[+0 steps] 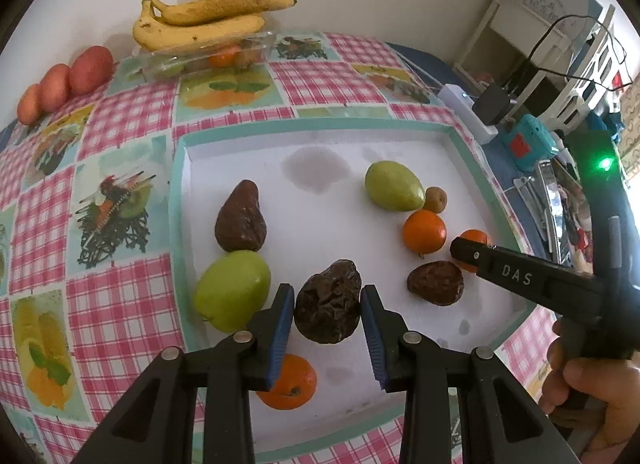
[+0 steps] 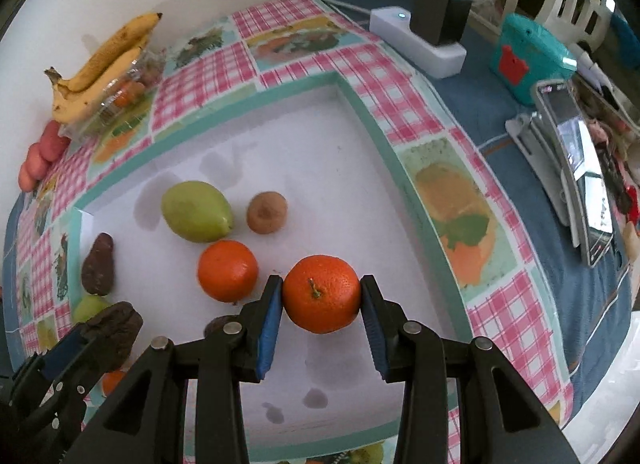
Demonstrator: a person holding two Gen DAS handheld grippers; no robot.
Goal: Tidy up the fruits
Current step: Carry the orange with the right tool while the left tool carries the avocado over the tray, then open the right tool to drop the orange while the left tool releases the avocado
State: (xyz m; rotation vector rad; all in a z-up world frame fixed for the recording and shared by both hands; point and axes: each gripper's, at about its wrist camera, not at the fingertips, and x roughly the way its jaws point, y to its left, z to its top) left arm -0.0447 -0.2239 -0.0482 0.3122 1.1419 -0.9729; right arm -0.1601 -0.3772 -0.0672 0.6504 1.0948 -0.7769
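- The left gripper is clamped on a wrinkled dark brown fruit over the near part of the white tray.
- The right gripper grips an orange on both sides, towards the tray's right.
- Only the left view shows the hand holding the right tool.
- Only the right view shows the phone on its stand plainly, far right.
- Bananas lie on a clear box at the far left.

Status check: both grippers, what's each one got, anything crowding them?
Left gripper shut on dark wrinkled fruit. Right gripper shut on an orange. Second orange close beside the right gripper; white tray otherwise open.
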